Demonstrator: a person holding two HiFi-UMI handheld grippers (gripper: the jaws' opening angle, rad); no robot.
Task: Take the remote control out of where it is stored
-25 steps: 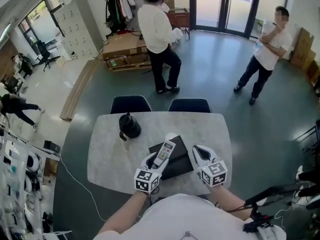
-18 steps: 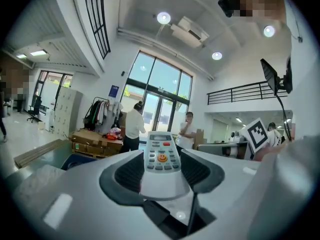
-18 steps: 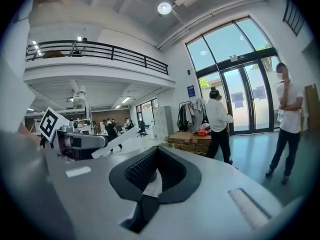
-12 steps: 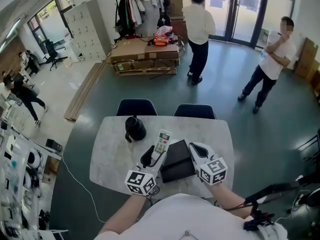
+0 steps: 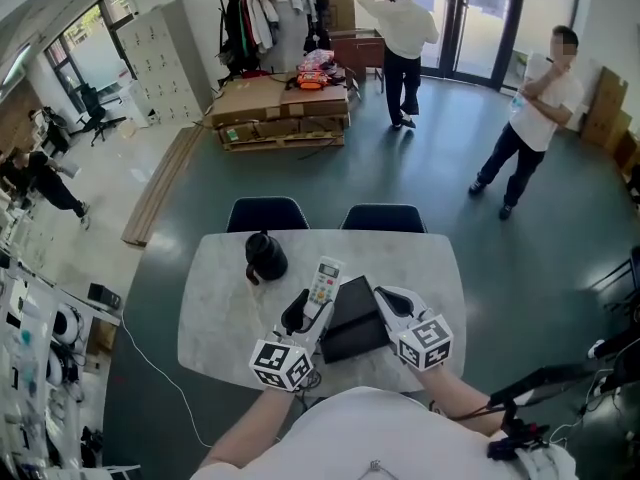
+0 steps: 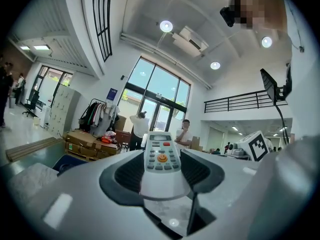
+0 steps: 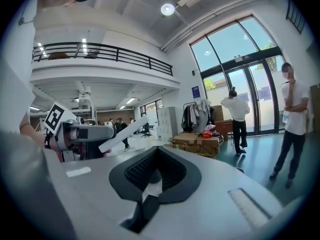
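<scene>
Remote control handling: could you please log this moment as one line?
left gripper: shut on remote control, beside black case | right gripper: shut, empty | black case: on table

Near the table's (image 5: 215,313) near edge, your left gripper (image 5: 303,315) holds the remote control (image 5: 324,281) just left of the black case (image 5: 354,320), your right gripper (image 5: 392,303) sits at the case's right, and a black jug (image 5: 265,256) stands toward the far-left corner.

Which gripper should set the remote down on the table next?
Left. The left gripper is clamped on the remote, above bare table beside the black case; the right gripper is shut, holding nothing.
</scene>
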